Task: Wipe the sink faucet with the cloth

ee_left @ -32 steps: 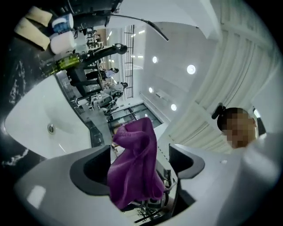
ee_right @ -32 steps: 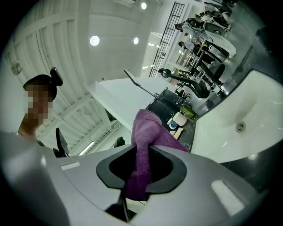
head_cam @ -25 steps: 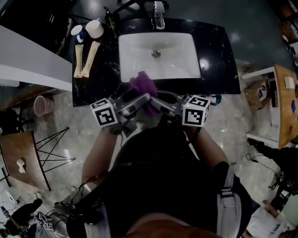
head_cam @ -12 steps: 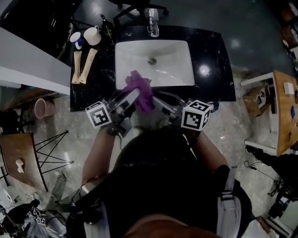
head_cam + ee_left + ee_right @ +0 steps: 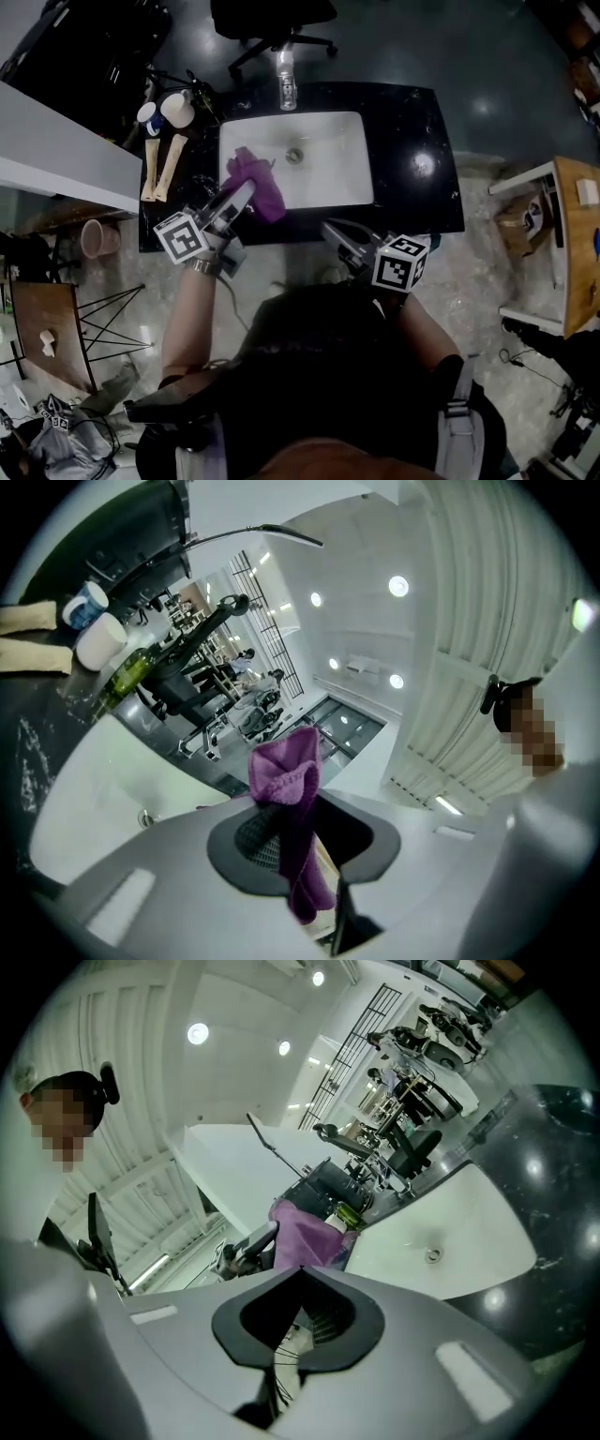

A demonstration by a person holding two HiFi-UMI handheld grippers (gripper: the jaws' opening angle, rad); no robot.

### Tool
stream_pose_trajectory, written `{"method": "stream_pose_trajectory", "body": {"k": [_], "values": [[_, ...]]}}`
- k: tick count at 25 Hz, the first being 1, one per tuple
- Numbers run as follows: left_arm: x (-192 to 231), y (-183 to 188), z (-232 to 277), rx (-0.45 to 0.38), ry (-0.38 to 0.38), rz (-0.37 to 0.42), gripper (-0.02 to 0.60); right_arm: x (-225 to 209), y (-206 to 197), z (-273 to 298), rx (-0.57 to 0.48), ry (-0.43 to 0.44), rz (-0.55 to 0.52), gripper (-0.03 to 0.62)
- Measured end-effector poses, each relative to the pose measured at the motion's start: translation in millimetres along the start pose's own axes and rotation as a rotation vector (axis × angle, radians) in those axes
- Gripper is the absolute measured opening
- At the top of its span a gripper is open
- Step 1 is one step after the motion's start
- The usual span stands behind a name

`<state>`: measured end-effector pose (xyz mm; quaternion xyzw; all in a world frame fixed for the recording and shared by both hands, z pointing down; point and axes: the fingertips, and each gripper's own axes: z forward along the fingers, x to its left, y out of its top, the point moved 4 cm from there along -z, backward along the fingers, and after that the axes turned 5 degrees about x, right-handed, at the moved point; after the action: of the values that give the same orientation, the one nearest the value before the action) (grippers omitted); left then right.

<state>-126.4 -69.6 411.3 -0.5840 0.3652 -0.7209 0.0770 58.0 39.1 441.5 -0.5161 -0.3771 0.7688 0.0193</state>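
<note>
Cloth (image 5: 258,178) is clamped in left gripper (image 5: 242,192), jaws just closed on it (over sink (image 5: 342,173)). Right gripper (image 5: 330,227) is clenched empty. Faucet (image 5: 286,80) judged not yet reached.

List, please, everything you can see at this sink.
sink: one, white, set in the counter.
counter: one, black, around the sink.
faucet: one, silvery, sink's far edge.
cloth: one, purple, over the sink's near left corner.
cups: two, white, counter's far left corner.
strips: two, beige, counter's left side.
chair: one, black, beyond the counter.
bucket: one, pink, floor at left.
left gripper: one, grey, jaws just closed on the cloth.
right gripper: one, grey, shut and empty, at the counter's near edge.
</note>
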Motion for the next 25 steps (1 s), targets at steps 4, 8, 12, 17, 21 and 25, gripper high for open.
{"method": "stream_pose_trajectory", "body": {"k": [4, 8, 12, 17, 21, 25], "values": [[2, 28, 19, -0.005, 0.022, 0.045, 0.080, -18, 3, -24, -0.004, -0.002, 0.003, 0.013], [6, 62, 43, 0.008, 0.039, 0.061, 0.080, -32, 6, -47, -0.039, -0.029, 0.041, 0.012], [25, 101, 70, 0.026, 0.057, 0.071, 0.080, -45, 13, -62, -0.110, -0.073, 0.083, 0.014], [57, 148, 103, 0.022, 0.085, -0.004, 0.080, -60, 23, -68, -0.196, -0.155, 0.127, 0.013], [85, 189, 133, 0.043, 0.072, 0.014, 0.080, -66, 38, -63, -0.262, -0.224, 0.141, 0.012], [123, 210, 165, 0.092, 0.088, 0.018, 0.080, -74, 45, -62, -0.327, -0.287, 0.184, 0.012]]}}
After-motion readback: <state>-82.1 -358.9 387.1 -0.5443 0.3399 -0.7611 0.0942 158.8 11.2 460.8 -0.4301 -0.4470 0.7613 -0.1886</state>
